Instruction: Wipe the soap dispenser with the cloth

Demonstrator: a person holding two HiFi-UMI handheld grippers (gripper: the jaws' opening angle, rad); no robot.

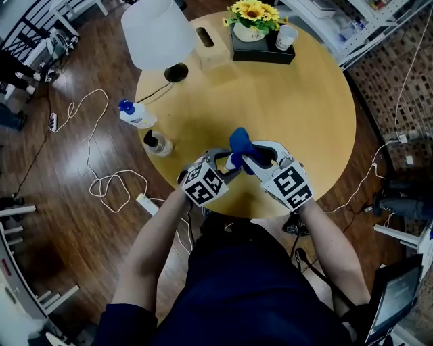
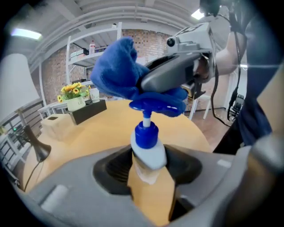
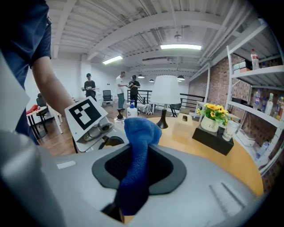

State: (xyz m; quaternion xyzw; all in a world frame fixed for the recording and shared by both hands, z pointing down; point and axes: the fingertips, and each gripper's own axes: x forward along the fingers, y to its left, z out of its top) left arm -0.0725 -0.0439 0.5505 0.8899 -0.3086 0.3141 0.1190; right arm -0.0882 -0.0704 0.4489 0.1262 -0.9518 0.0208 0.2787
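Round wooden table [image 1: 298, 108]: over its near edge the left gripper [image 2: 151, 175] is clenched on the soap dispenser [image 2: 148, 148], whose long axis runs out of the jaws, blue pump head foremost and tilted up. The right gripper [image 3: 133, 173] is clamped on the one blue cloth [image 3: 138, 133], which is draped over that pump. Two more bottles stand at the left edge, one blue-capped bottle [image 1: 137, 115] and one black-pump bottle [image 1: 157, 143]. One lamp [image 1: 157, 30] and one flower pot [image 1: 252, 20] stand at the far edge.
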